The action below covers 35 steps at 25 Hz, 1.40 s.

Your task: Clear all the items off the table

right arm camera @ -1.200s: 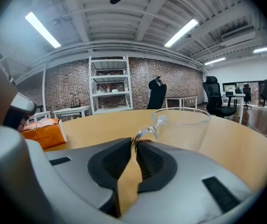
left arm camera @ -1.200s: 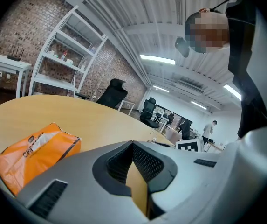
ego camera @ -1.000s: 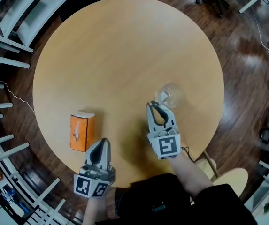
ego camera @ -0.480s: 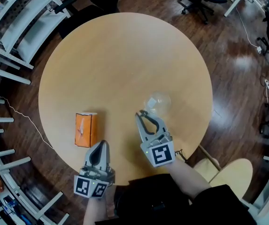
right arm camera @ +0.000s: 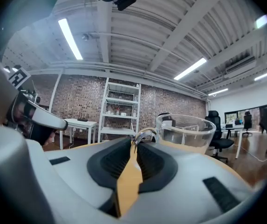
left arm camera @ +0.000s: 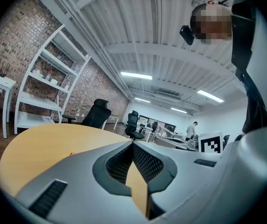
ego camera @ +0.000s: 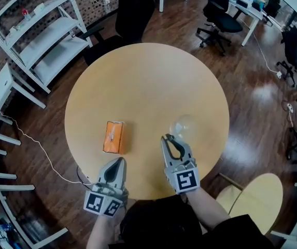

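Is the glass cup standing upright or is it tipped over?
Upright. In the right gripper view the glass cup has its rim on top, level; the right gripper holds its handle.

Print on orange box (ego camera: 113,137), lying on round table (ego camera: 143,82): too small to read. Table's near edge hidden under left gripper (ego camera: 118,161), right gripper (ego camera: 168,138) and the person (ego camera: 189,227). Right gripper view: glass cup (right arm camera: 185,132) base hidden behind gripper body. Items on shelf (ego camera: 44,40) beyond table: too small to tell.
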{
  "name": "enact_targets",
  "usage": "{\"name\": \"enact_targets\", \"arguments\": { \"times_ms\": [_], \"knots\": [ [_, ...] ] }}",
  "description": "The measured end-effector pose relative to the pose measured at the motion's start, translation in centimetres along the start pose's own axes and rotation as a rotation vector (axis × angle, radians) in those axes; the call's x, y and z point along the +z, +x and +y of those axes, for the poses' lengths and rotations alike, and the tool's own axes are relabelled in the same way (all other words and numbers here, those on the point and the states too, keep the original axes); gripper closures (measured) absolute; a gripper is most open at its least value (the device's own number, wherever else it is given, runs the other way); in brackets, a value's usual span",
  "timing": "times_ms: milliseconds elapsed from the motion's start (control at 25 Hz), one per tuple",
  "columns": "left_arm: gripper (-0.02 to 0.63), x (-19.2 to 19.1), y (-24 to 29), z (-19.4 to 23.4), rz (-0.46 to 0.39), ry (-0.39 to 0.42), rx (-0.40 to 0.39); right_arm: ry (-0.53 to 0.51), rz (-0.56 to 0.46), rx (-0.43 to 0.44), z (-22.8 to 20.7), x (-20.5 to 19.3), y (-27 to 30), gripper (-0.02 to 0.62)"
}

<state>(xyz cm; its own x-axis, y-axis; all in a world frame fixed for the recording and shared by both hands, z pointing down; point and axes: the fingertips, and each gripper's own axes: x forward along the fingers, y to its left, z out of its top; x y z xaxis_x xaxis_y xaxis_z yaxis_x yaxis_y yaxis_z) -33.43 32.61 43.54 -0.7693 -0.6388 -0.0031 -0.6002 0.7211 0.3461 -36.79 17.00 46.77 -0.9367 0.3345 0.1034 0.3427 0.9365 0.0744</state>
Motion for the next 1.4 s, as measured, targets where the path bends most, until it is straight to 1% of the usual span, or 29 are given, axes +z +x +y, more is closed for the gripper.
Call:
{"name": "enact_targets", "arguments": {
  "times_ms": [120, 240, 320, 400, 520, 640, 760, 920, 1040, 1200, 1280, 1400],
  "knots": [
    [0.601, 0.7, -0.6, -1.1, -0.003, 0.006, -0.069, -0.013, -0.022, -0.072, 0.2, 1.3, -2.9, 0.552],
    [0.601, 0.2, 0.2, -3.2, 0.007, 0.017, -0.161, -0.022, -0.04, -0.17, -1.1, 1.9, -6.1, 0.552],
    [0.601, -0.7, 1.3, -5.5, 0.025, 0.018, -0.229, -0.016, -0.048, -0.249, -2.8, 1.8, -9.1, 0.552],
    [0.601, -1.9, 2.7, -8.8, 0.05, 0.019, -0.303, -0.005, -0.042, -0.331, -5.2, 1.4, -12.7, 0.552],
    [0.601, -3.9, 5.1, -15.4, 0.078, 0.032, -0.432, -0.008, -0.026, -0.455, -9.3, 0.4, -19.5, 0.552],
    [0.601, -6.1, 7.7, -23.1, 0.081, 0.013, -0.569, -0.039, -0.002, -0.592, -13.4, -0.4, -27.2, 0.552],
    [0.601, -8.3, 9.2, -32.1, 0.103, -0.008, -0.7, -0.066, 0.017, -0.727, -17.3, 0.0, -36.0, 0.552],
    [0.601, -11.8, 9.1, -44.0, 0.146, -0.016, -0.871, -0.074, 0.04, -0.881, -21.1, -0.5, -47.3, 0.552],
    [0.601, -14.1, 8.3, -51.2, 0.17, -0.028, -0.986, -0.063, 0.059, -0.993, -22.4, -1.3, -54.8, 0.552],
    [0.601, -17.5, 6.2, -59.2, 0.225, -0.063, -1.087, -0.041, 0.077, -1.102, -22.8, -3.1, -63.8, 0.552],
    [0.601, -19.6, 4.7, -62.2, 0.272, -0.057, -1.149, -0.015, 0.092, -1.158, -22.5, -4.5, -67.5, 0.552],
    [0.601, -21.6, 3.5, -65.3, 0.336, -0.024, -1.227, 0.039, 0.11, -1.234, -22.4, -6.6, -71.4, 0.552]
  ]
}}
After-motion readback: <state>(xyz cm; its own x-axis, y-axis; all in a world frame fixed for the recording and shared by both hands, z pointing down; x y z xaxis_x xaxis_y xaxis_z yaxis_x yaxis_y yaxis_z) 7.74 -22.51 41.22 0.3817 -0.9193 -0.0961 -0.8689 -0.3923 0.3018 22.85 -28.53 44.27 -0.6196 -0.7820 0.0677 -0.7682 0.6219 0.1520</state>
